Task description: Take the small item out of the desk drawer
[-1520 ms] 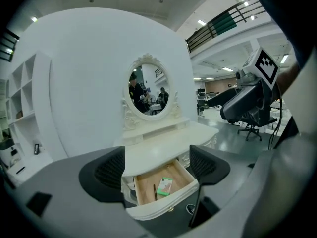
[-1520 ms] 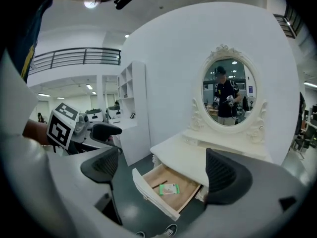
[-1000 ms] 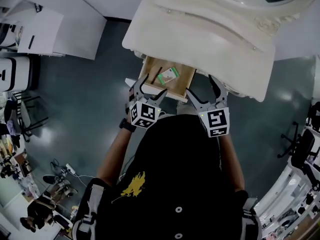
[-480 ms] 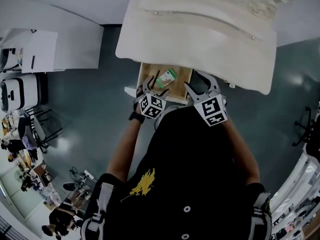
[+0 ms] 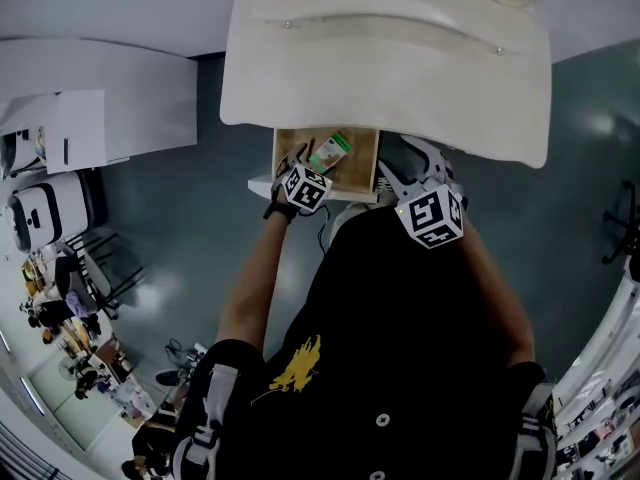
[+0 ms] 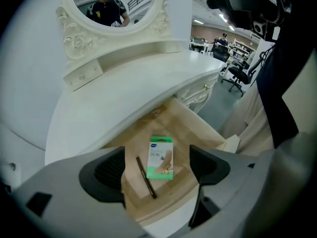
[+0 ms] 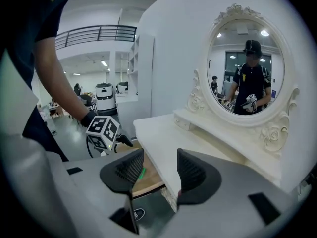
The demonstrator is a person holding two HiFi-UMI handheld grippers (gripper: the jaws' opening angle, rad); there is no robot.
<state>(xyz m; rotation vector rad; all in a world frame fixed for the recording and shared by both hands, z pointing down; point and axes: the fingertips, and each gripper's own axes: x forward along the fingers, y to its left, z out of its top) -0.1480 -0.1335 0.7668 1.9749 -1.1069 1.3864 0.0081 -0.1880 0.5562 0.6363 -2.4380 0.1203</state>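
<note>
The wooden drawer (image 5: 357, 158) stands pulled out from under the white dressing table (image 5: 390, 68). In it lie a small green and white packet (image 5: 331, 153) (image 6: 161, 157) and a thin brown pencil (image 6: 146, 177). My left gripper (image 5: 303, 160) (image 6: 158, 165) hovers over the drawer's left part, open, with the packet and pencil seen between its jaws but below them. My right gripper (image 5: 412, 166) (image 7: 161, 170) is at the drawer's right side by the table edge, its jaws partly apart with nothing held between them.
An oval mirror (image 7: 245, 78) in a carved white frame stands at the back of the table. White cabinets (image 5: 90, 118) are to the left, and chairs and people far left. The person's dark torso (image 5: 400, 348) fills the lower head view.
Both grippers have moved forward toward the drawer; the left one now hangs over its inside. The right gripper's jaws look narrower than before.
</note>
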